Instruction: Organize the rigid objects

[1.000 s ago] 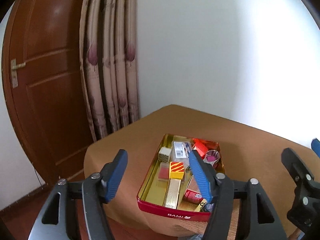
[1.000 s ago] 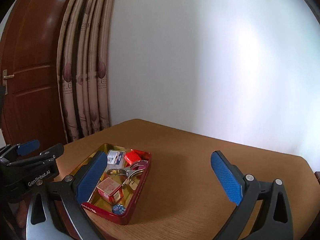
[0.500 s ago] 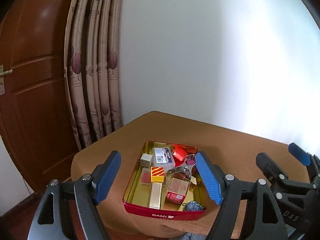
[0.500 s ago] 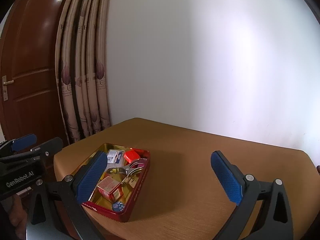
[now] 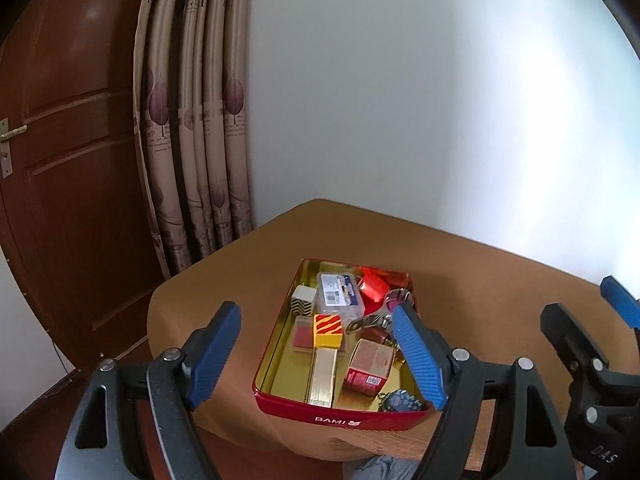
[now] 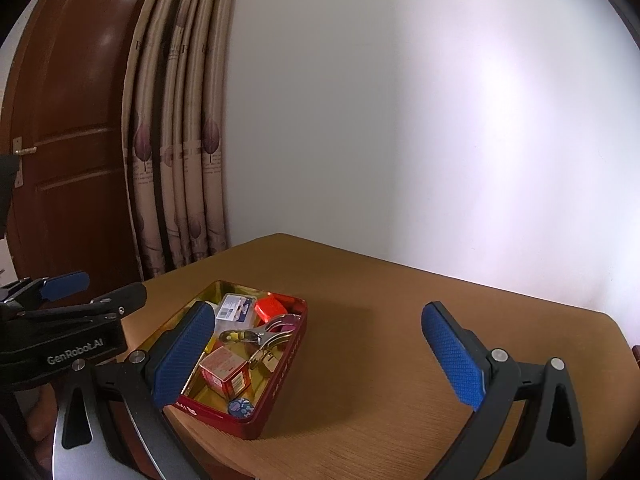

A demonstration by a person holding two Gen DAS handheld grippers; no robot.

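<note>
Since the earlier frame the left tongs [image 5: 318, 354] have been spread wider, and their view has been swung so that the tin is seen further to the right and the door less fully. The last two readings being nearly alike, the jaws are taken as standing wide apart, with nothing between them. The right tongs [image 6: 320, 354] have been kept where they were, likewise held wide apart and empty above the bench [image 6: 400, 380].

The bench is covered in a tan, wood-grain surface with rounded corners. A red rectangular tin [image 5: 340, 420] with a gold interior and the white word BAMI on its near wall is set at the bench's left front corner, close to the front edge. Its long axis is laid from the front edge toward the back edge, angled slightly rightward in the right wrist view.

Inside it, a long gold box [image 5: 322, 376] is laid along that same axis near the front wall. A red carton [image 5: 368, 366] lies tilted beside it. A clear plastic case [image 5: 340, 294] with a barcode label is seen toward the far wall, an orange-red block [image 5: 372, 285] beside it. A yellow block with red stripes [image 5: 328, 330], a black-and-white zigzag block [image 5: 302, 300], a metal clip [image 6: 256, 336] and a small blue patterned disc [image 6: 240, 406] are also held there.
</note>
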